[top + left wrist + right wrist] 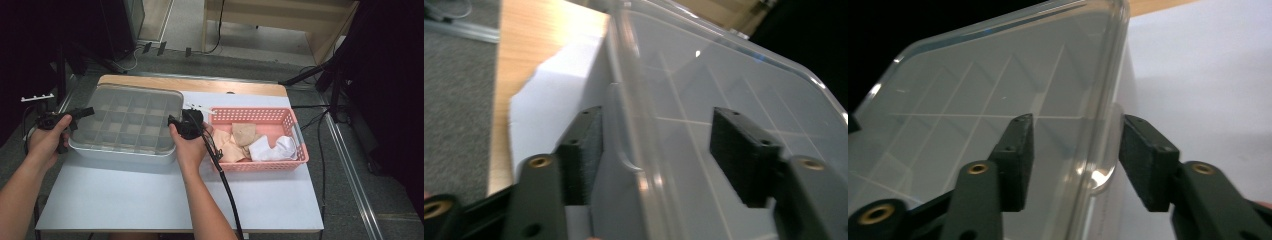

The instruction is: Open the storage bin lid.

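Both grippers straddle opposite ends of the clear divided organizer box [125,125] sitting on the white surface [150,195] (pink basket [295,150] of socks alongside): left gripper [656,150] and right gripper [1075,155] each bracket the lid rim, fingers [1015,150] released, seemingly poised to lift it.

Divided box [125,125] on the left half of the table [150,200], toward the far edge. Basket [260,116] just right of it, holding cloth pieces [260,142]. Left gripper [75,116] at the box's left rim, right gripper [184,125] at its right rim, between box and basket. Near half of the table bare, crossed by forearms.
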Demonstrator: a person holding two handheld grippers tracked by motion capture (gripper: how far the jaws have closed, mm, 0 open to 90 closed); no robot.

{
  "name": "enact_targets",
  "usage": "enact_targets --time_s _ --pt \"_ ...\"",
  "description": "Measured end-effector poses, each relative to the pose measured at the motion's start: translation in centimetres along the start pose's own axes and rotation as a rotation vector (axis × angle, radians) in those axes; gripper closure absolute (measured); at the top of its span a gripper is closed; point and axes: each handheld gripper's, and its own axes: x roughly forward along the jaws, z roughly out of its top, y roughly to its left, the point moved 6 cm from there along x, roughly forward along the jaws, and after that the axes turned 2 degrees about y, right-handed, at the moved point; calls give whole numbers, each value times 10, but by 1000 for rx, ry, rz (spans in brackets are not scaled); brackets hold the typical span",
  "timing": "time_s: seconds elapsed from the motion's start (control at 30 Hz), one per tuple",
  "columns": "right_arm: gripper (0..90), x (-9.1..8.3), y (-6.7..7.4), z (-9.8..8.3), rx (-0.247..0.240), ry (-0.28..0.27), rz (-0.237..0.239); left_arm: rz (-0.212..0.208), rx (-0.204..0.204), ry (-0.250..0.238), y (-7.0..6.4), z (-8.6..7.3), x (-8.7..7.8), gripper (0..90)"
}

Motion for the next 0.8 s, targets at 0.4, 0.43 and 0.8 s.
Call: enact_targets --time_s 0.4,0.43,0.8 --pt "554 -11 7 2 -3 -48 -14 29 27 -33 -9 5 -14 485" --pt "555 -12 7 2 -2 -49 -12 25 25 -37 -10 5 -16 485" --pt "617 -23 13 6 13 -76 18 -3 -4 -92 -13 13 -33 568"
